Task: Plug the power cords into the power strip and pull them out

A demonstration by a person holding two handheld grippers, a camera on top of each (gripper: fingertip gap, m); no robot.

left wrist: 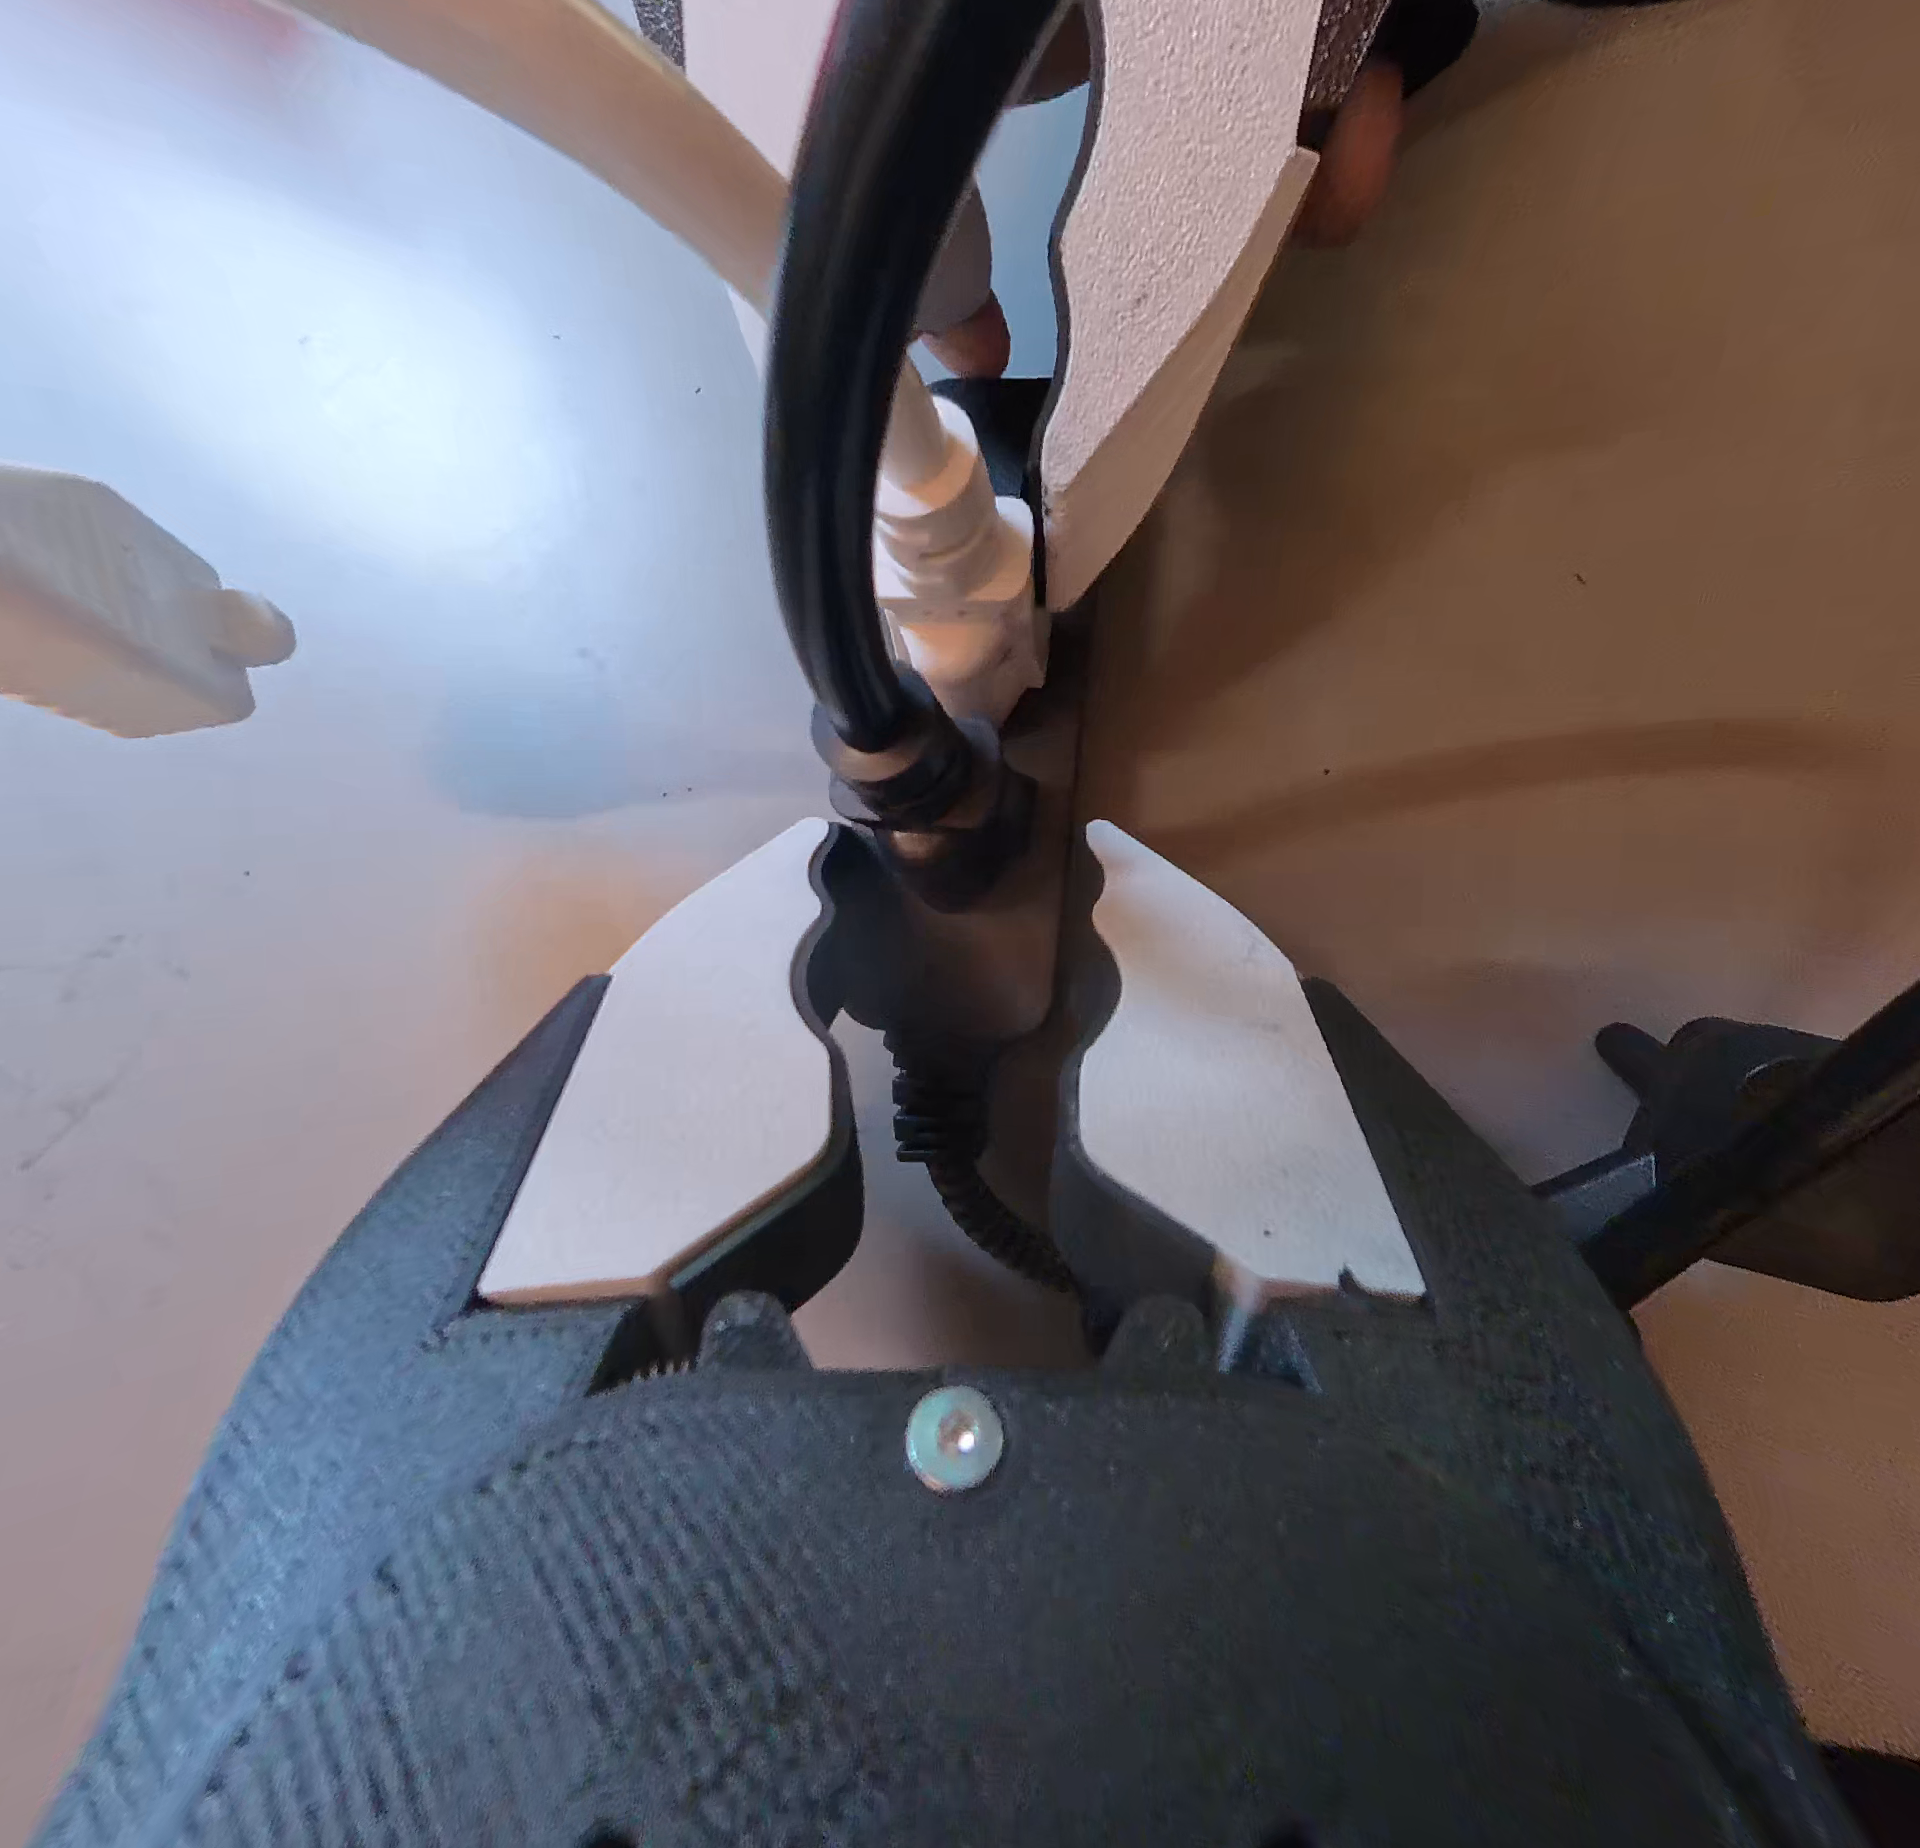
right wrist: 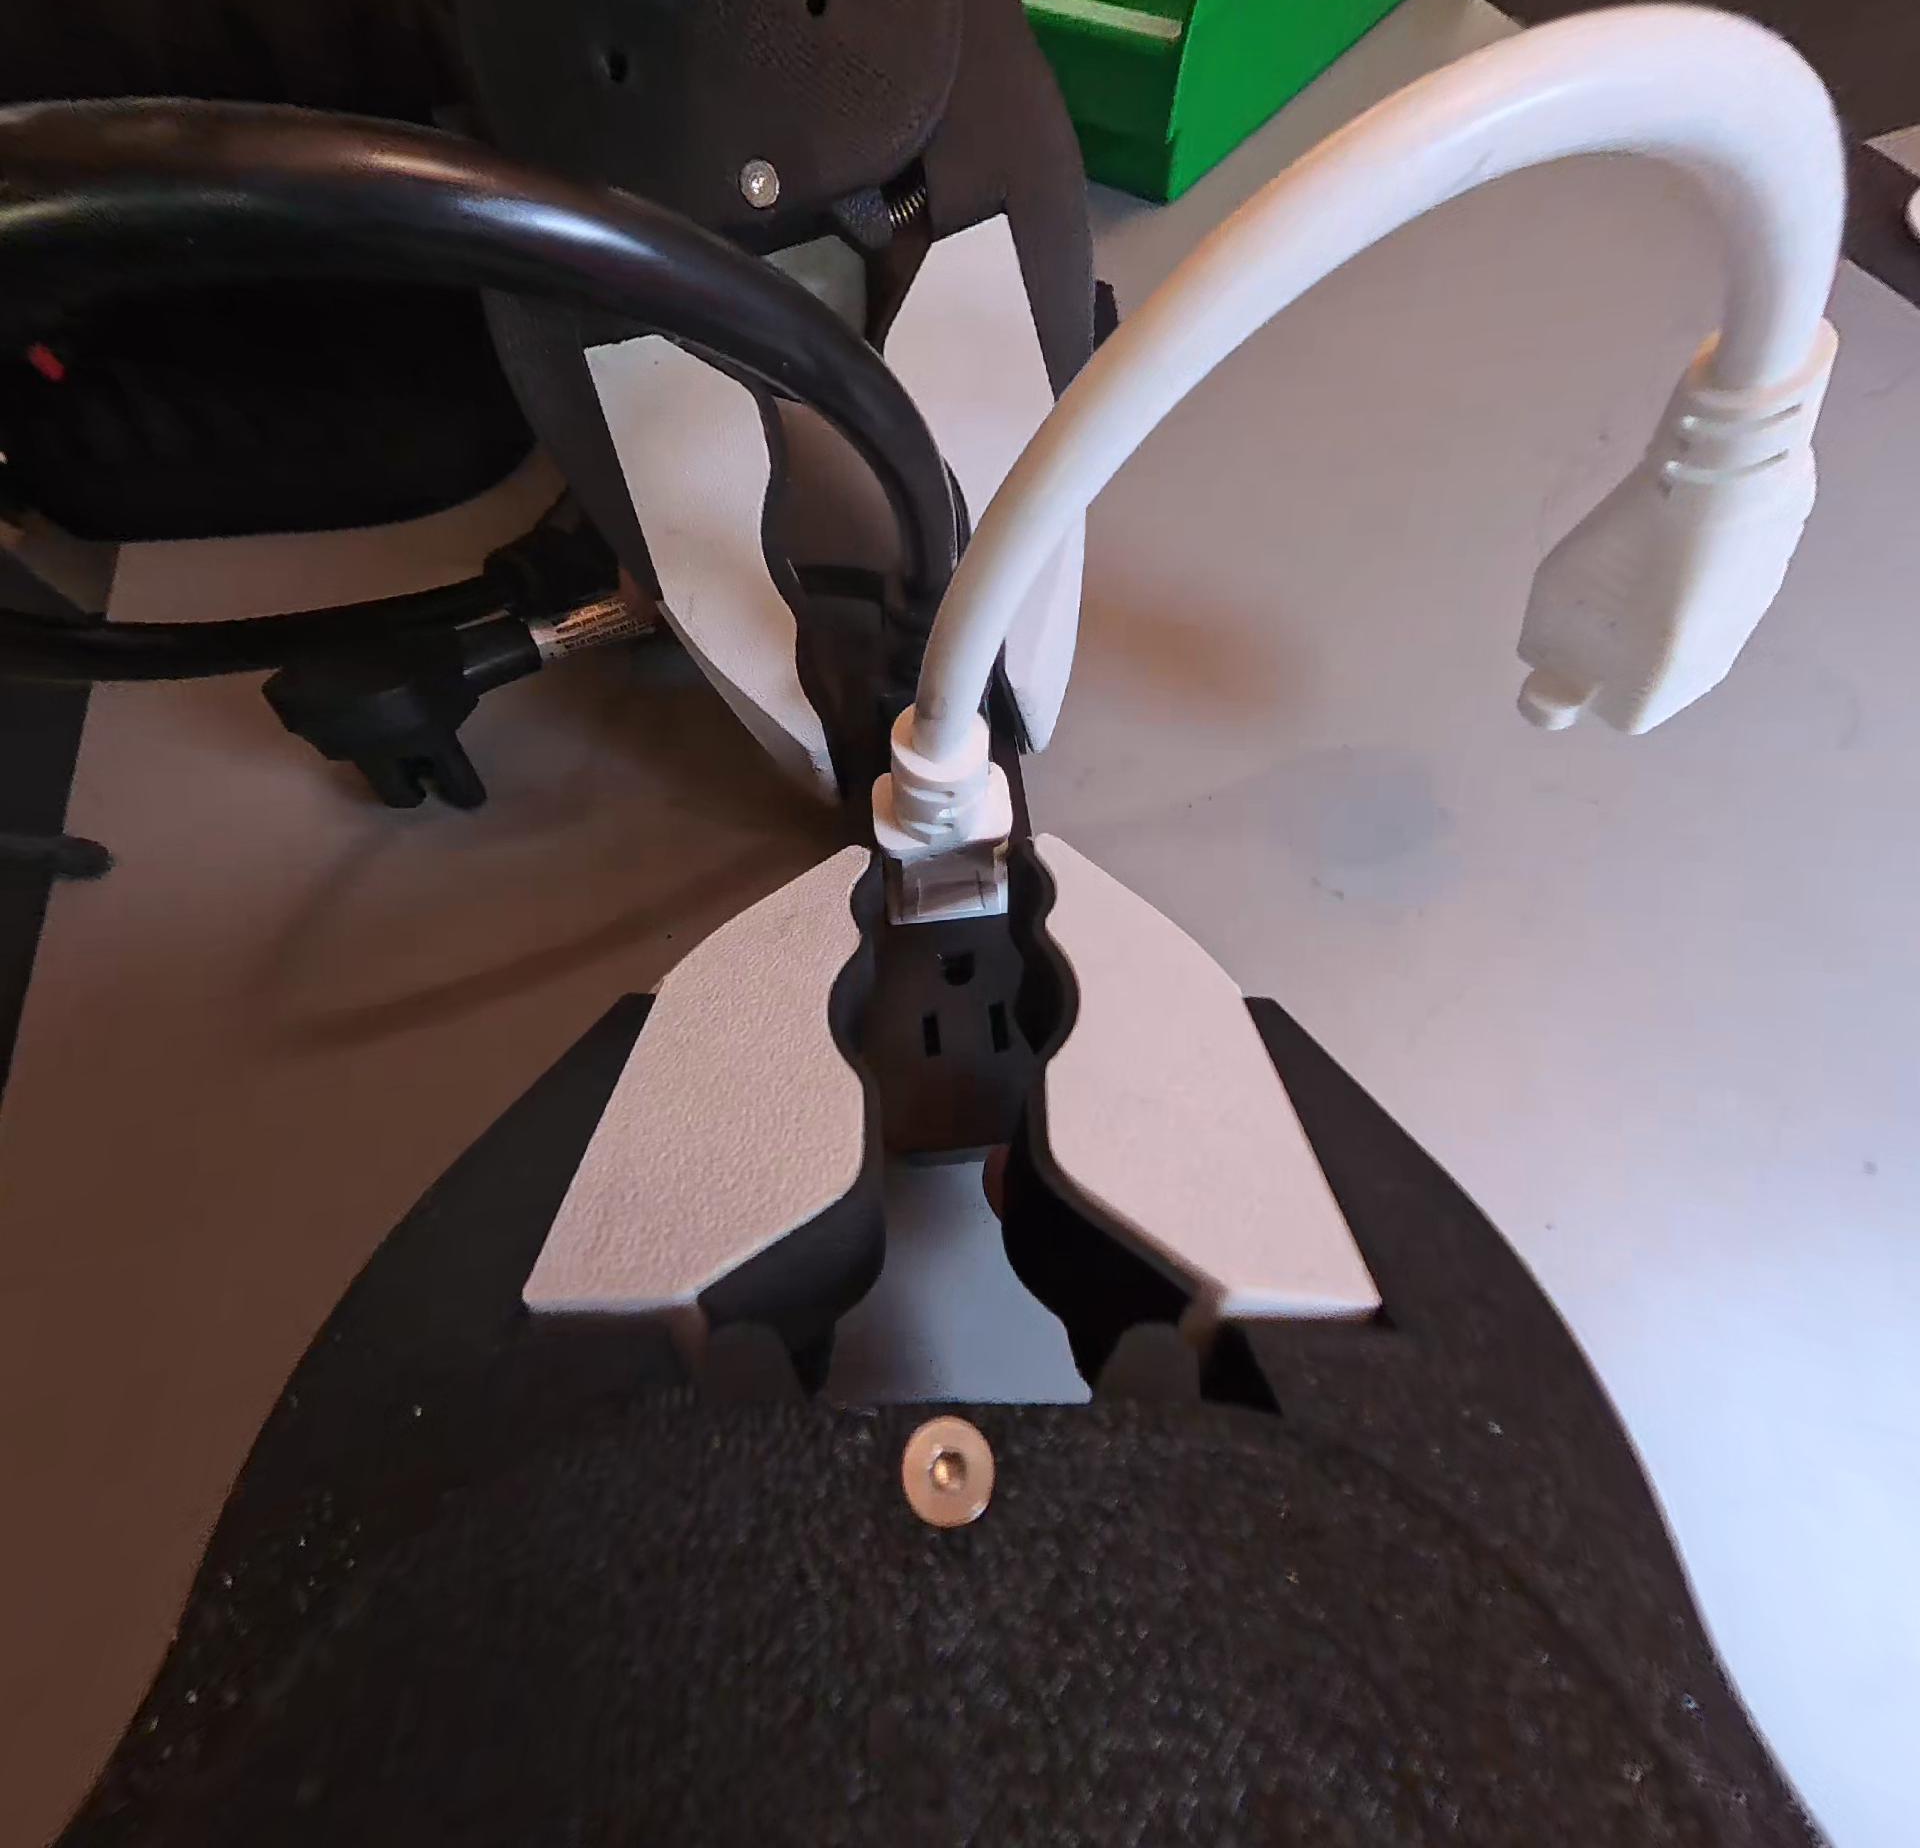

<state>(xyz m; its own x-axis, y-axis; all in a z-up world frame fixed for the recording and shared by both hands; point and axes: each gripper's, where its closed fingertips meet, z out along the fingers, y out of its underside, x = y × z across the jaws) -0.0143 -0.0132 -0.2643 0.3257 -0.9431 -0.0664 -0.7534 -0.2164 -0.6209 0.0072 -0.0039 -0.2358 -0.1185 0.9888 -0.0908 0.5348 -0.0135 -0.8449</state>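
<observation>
Now the black power strip (right wrist: pixel 951 1029) lies on the pale worktop (right wrist: pixel 1455 967), squeezed at each end by tongs: the right tongs (right wrist: pixel 951 863) and the left tongs (left wrist: pixel 951 842). A white cord (right wrist: pixel 1351 167) and a black cord (left wrist: pixel 831 396) stick up from it, plugged in. Behind sits a green box (right wrist: pixel 1226 42).

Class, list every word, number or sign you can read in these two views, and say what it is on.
Label on the black cord, beside its plug: print too small to read.
Nothing else bears writing: not the white cord, nor the power strip.
</observation>
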